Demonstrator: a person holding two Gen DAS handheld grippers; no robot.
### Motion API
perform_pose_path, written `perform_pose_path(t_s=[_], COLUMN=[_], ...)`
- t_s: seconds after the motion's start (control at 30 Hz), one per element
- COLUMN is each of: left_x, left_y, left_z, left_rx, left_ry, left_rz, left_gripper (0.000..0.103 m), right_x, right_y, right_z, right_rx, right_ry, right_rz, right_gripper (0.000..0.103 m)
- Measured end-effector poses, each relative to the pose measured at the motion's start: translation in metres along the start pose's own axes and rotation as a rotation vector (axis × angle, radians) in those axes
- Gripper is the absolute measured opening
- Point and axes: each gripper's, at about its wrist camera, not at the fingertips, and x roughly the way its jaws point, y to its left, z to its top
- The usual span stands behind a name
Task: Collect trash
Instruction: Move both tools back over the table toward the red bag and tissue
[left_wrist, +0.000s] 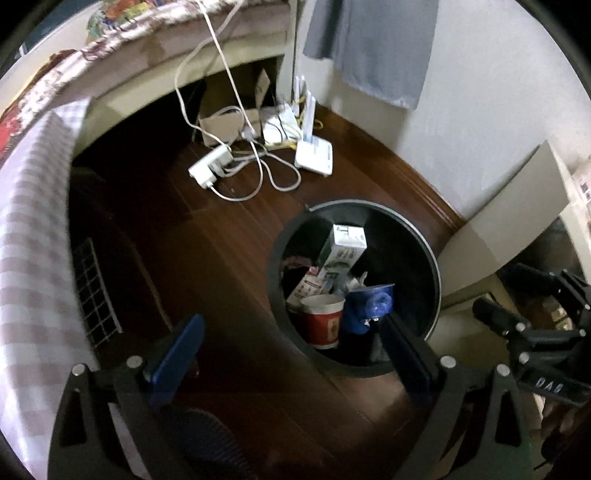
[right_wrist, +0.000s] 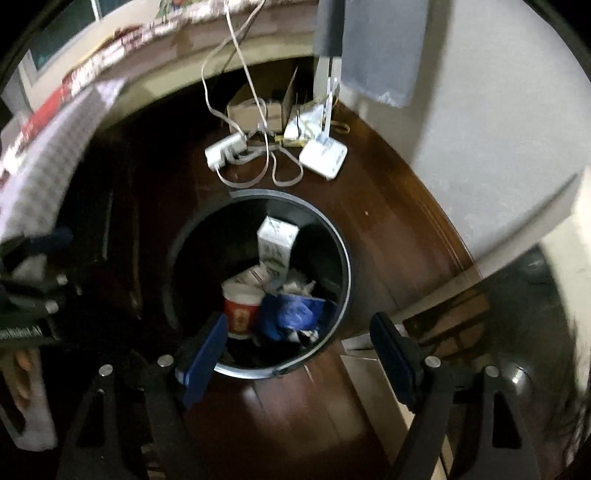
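A round black trash bin (left_wrist: 424, 236) stands on the dark wood floor; it also shows in the right wrist view (right_wrist: 341, 251). Inside lie a white milk carton (left_wrist: 341, 254) (right_wrist: 275, 243), a red and white paper cup (left_wrist: 323, 321) (right_wrist: 240, 308), a blue crumpled wrapper (left_wrist: 369, 302) (right_wrist: 291, 314) and some white paper scraps. My left gripper (left_wrist: 291, 347) is open and empty above the bin's near left side. My right gripper (right_wrist: 299, 347) is open and empty above the bin's near rim. The right gripper also shows at the far right of the left wrist view (left_wrist: 535, 321).
A white power strip (left_wrist: 210, 166) (right_wrist: 225, 149), tangled white cables (left_wrist: 258, 162), a white router (left_wrist: 314, 155) (right_wrist: 323, 153) and a cardboard box (left_wrist: 225, 118) lie beyond the bin. A table with a checked cloth (left_wrist: 33, 229) is on the left. A white wall (left_wrist: 480, 110) and a cabinet (left_wrist: 509, 229) are on the right.
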Motion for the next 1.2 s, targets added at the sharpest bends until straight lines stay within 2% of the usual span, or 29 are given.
perform_pose_path(t_s=[0.27, 0.57, 0.93, 1.2], left_x=[-0.063, -0.119, -0.149, -0.179], left_y=[0.016, 0.065, 0.140, 0.205], left_z=[-0.001, -0.012, -0.044, -0.070], left_rx=[-0.017, -0.104, -0.231, -0.352], left_ry=[-0.122, -0.229, -0.270, -0.320], left_rz=[0.026, 0.067, 0.158, 0.244], left_gripper=[0.097, 0.097, 0.097, 0.097], right_x=[-0.050, -0.087, -0.113, -0.140], right_y=[0.027, 0.098, 0.178, 0.244], right_z=[0.016, 0.039, 0.061, 0.076], right_rx=[0.010, -0.084, -0.241, -0.392], right_ry=[-0.079, -0.156, -0.210, -0.253], right_rz=[0.040, 0.095, 0.154, 0.268], right_gripper=[0.081, 0.081, 0.081, 0.081])
